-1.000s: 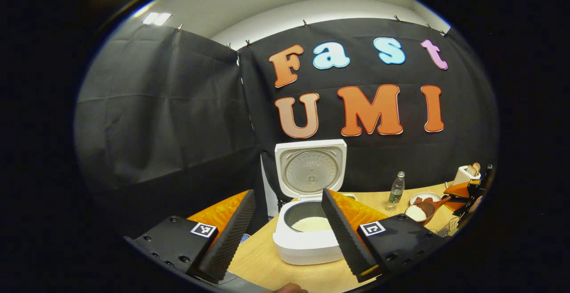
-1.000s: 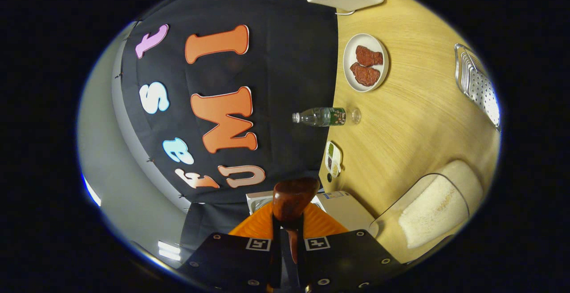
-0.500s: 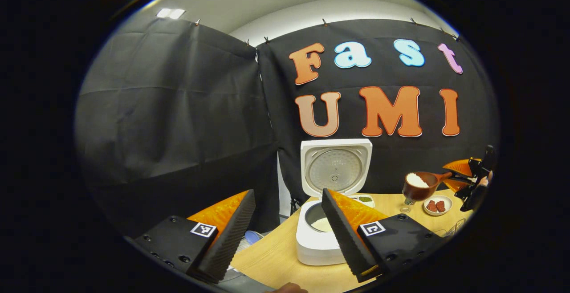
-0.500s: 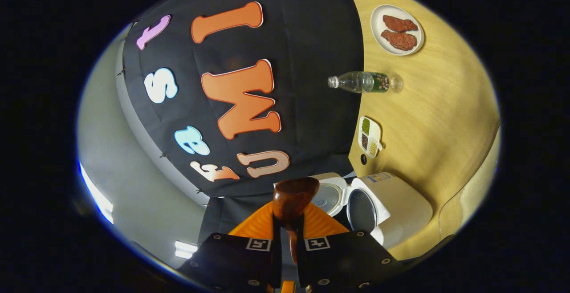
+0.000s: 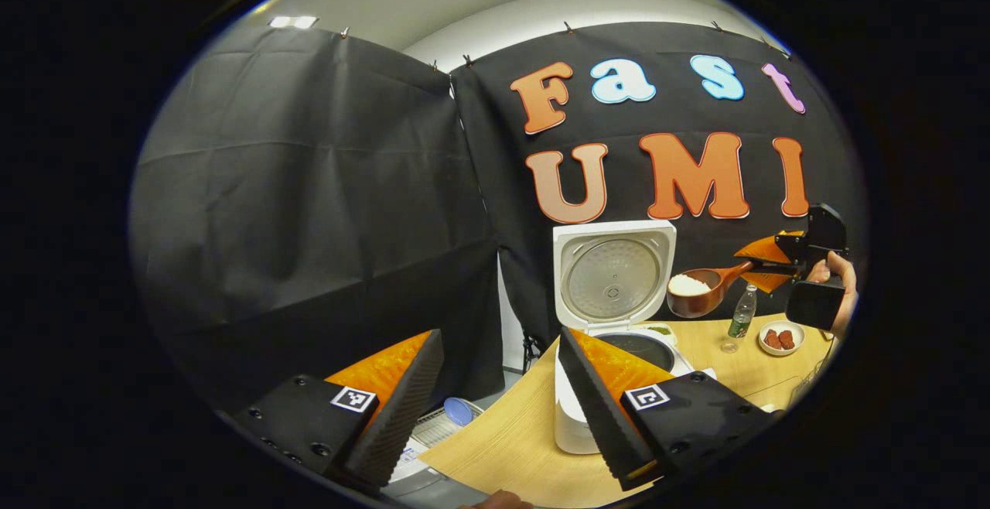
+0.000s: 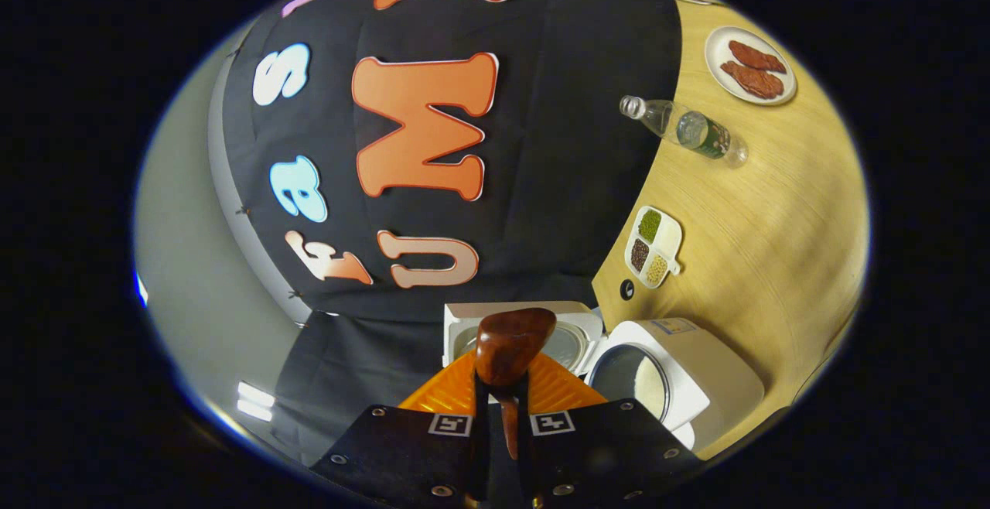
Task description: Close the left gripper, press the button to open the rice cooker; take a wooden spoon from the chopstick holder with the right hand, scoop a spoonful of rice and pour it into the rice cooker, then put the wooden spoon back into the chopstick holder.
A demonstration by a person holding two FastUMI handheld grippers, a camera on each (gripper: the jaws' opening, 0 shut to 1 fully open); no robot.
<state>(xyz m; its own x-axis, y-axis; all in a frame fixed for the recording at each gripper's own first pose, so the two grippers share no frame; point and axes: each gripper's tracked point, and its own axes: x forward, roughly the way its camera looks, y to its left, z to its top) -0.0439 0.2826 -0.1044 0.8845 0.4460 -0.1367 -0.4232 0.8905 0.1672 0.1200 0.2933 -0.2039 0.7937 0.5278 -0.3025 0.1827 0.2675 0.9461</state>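
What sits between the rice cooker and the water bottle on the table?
In the right gripper view, a small divided dish lies on the table between the rice cooker and water bottle.

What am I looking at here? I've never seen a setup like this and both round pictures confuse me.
No robot here: a person holds a pair of tongs in each hand, each carrying a forward-looking camera. In the left gripper view, the left tongs are open and empty. Beyond them on the table stands the rice cooker, lid up. The right tongs, in a hand, grip a wooden spoon heaped with rice beside the raised lid. The right gripper view is rolled sideways: bottle, plate of meat, divided dish.
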